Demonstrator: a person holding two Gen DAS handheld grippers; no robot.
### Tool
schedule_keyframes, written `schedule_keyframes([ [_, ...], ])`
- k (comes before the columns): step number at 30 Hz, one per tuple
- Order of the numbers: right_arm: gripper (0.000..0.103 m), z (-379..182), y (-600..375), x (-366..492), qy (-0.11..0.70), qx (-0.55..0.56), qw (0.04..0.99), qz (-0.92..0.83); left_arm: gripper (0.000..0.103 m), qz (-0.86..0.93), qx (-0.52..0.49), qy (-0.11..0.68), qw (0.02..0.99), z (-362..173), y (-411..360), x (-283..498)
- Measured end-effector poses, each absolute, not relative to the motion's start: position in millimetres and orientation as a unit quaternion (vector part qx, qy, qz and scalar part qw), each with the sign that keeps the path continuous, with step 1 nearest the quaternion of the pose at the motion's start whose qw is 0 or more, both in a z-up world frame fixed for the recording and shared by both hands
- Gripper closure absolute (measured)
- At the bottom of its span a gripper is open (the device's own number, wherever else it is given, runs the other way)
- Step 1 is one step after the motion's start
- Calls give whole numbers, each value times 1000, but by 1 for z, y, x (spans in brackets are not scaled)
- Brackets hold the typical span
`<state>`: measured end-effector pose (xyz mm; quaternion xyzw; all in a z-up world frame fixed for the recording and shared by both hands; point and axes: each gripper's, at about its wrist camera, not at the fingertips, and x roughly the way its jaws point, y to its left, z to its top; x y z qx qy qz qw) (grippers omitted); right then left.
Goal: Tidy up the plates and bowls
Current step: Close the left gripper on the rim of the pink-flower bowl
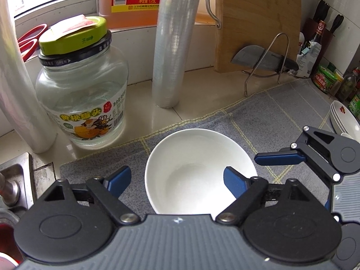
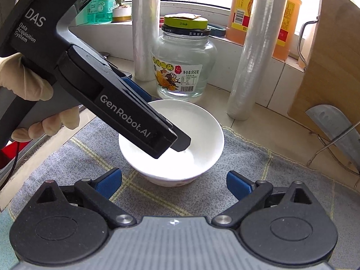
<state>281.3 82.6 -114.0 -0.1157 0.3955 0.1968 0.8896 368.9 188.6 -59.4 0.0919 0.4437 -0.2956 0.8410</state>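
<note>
Clearly the left tool (image 1: 175, 180) straddles the white bowl's (image 1: 193, 157) rim, ungripped; right tool (image 2: 173, 184) open, could knock it.

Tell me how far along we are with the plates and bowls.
Done: white flower-print plates sit stacked at the grey mat's right edge. In hand: left gripper straddles the white ceramic bowl's rim, not clamped. Left: grip and move it; right gripper waits open.

White bowl (image 1: 198, 171) on grey mat (image 1: 281, 112); left tool (image 1: 177, 181) straddles its rim.
</note>
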Motion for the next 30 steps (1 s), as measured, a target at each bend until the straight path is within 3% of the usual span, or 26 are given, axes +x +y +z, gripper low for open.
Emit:
schedule_keyframes([
  [10,15,-120,83,287,395,-121,888,203,24,-314,96,458,826,-64,181,375],
  [30,18,-117,84,287,393,-125,886,210,29,-328,86,463,819,-64,178,378],
])
